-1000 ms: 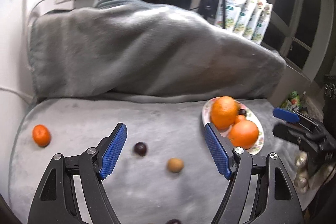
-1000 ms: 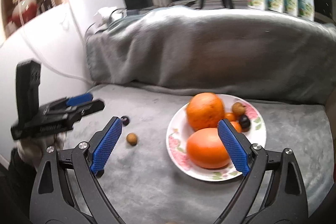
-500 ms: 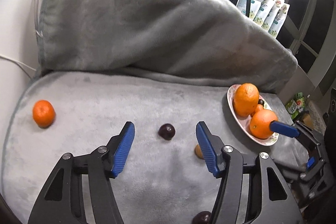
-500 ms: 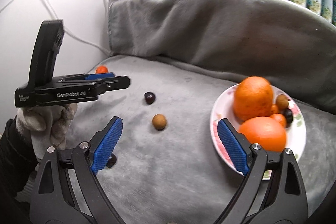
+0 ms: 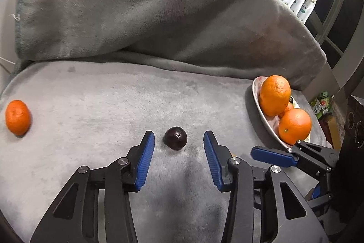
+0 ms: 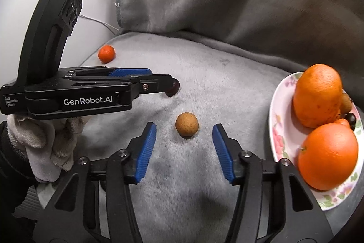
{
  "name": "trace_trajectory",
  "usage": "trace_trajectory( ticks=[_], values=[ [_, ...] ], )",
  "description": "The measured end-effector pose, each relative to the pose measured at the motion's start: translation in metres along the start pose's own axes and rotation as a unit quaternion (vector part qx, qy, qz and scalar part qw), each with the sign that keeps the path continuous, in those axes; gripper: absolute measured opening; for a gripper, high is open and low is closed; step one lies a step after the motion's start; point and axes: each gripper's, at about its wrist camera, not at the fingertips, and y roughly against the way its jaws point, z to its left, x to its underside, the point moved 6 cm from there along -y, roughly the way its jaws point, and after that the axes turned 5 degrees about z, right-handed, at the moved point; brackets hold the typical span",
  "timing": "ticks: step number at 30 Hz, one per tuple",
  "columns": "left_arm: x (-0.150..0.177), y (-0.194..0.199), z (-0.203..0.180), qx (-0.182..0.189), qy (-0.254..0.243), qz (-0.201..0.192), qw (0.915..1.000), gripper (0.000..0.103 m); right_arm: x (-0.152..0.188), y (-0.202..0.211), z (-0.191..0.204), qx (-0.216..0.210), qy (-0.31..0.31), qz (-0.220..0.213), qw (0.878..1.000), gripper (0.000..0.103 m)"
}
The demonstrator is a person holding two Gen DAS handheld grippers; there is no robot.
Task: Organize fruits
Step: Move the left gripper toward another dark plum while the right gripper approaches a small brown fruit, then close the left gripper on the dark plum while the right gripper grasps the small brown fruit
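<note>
My left gripper gapes around the plum, my right gripper around the longan; both small, round, likely to roll, so I pinch across their middles.

"GenRobot.AI" in white on the black side of the left gripper

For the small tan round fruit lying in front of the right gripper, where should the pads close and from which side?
Grip the tan fruit across its widest middle, coming straight forward and down with the right gripper already open either side of it. It is near-spherical and sits alone on the gray blanket, so no side is blocked.
</note>
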Motion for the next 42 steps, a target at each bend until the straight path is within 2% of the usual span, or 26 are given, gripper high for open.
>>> trace_trajectory(
  ticks=[14, 18, 22, 29, 42],
  values=[
    [-0.001, -0.021, 0.003, -0.001, 0.005, 0.017, 0.9998, 0.031, -0.008, -0.022, 0.001, 0.001, 0.005, 0.025, 1.000, 0.042],
    [-0.001, -0.023, 0.006, 0.000, 0.010, 0.017, 0.9998, 0.023, -0.008, -0.026, 0.003, 0.002, 0.006, 0.031, 1.000, 0.033],
    [0.000, -0.021, 0.008, 0.000, 0.010, 0.016, 0.9998, 0.023, -0.007, -0.026, 0.000, 0.004, 0.001, 0.032, 0.999, 0.026],
    [-0.001, -0.014, 0.000, -0.001, 0.009, 0.007, 0.9999, 0.022, -0.006, -0.019, -0.001, 0.001, -0.007, 0.022, 1.000, 0.026],
    [-0.002, 0.030, -0.027, 0.016, -0.010, -0.036, 0.9992, 0.022, 0.000, 0.036, -0.008, 0.005, -0.019, -0.021, 1.000, 0.026]
  ],
)
